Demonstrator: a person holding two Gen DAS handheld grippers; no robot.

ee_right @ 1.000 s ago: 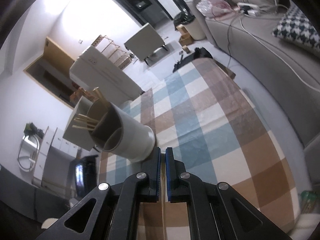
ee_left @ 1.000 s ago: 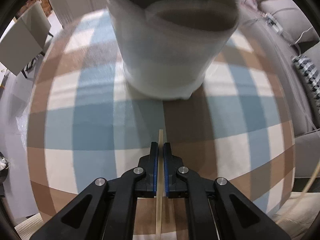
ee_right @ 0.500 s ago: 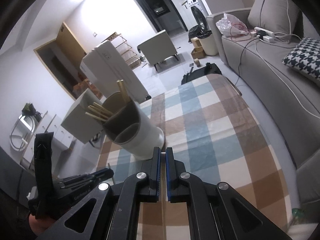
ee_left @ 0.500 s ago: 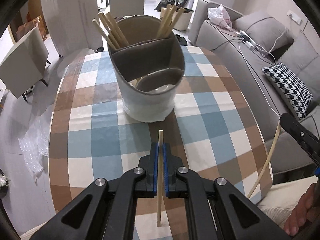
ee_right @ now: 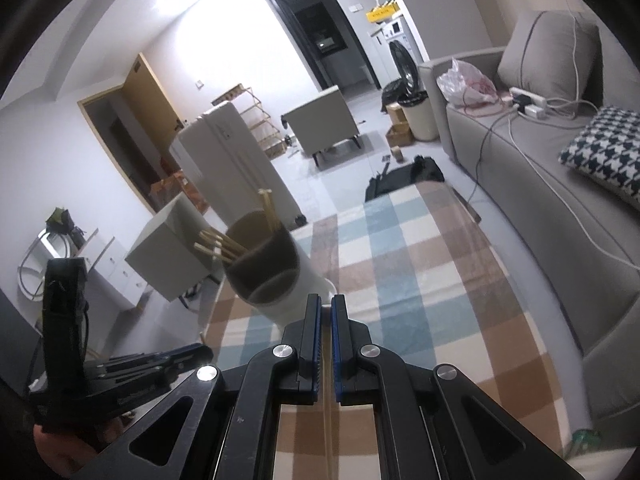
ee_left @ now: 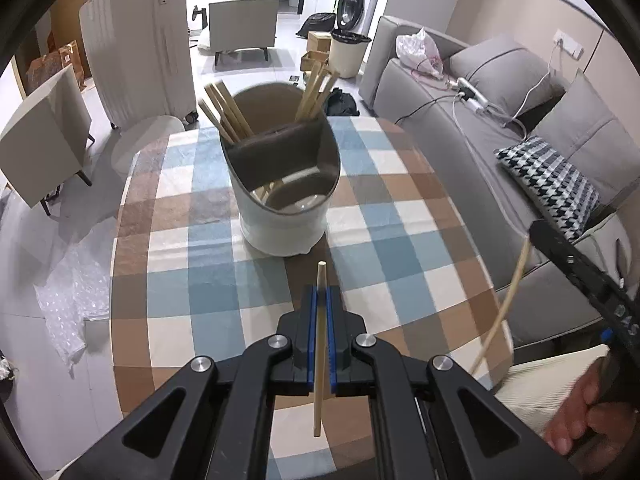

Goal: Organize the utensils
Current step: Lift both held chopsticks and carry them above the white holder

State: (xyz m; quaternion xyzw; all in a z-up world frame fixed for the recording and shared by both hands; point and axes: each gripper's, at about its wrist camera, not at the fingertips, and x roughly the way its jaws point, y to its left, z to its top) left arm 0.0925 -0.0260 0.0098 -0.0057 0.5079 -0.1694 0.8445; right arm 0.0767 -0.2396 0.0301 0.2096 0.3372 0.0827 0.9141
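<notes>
From the left wrist camera, the left hand-held gripper (ee_left: 320,308) is clamped tight on a single wooden chopstick (ee_left: 319,344), which runs straight between the blue pads and pokes out just past their tips. It hangs above the worktop (ee_left: 180,280), covered in a blue, brown and white checked cloth. Ahead of it, near the middle of the worktop, stands a white utensil holder (ee_left: 280,224) with a dark divided interior; bundles of chopsticks (ee_left: 224,112) lean out of its far compartments, one bundle to the left and one to the right, while the near compartment looks mostly empty. At the right edge the right hand-held gripper (ee_left: 576,260) reaches in, a second chopstick (ee_left: 500,312) slanting down from it, and the person's hand (ee_left: 584,416) grips its handle.

From the right wrist camera, the right hand-held gripper (ee_right: 326,320) has its jaws almost together, with only a narrow slit between the pads; a thin pale chopstick (ee_right: 327,424) is faintly visible running down that slit. The utensil holder (ee_right: 272,280) stands just beyond and left of the fingertips, chopsticks (ee_right: 216,244) fanning out of it. The left hand-held gripper (ee_right: 120,372) shows at lower left. A grey sofa (ee_right: 560,208) runs along the right.
</notes>
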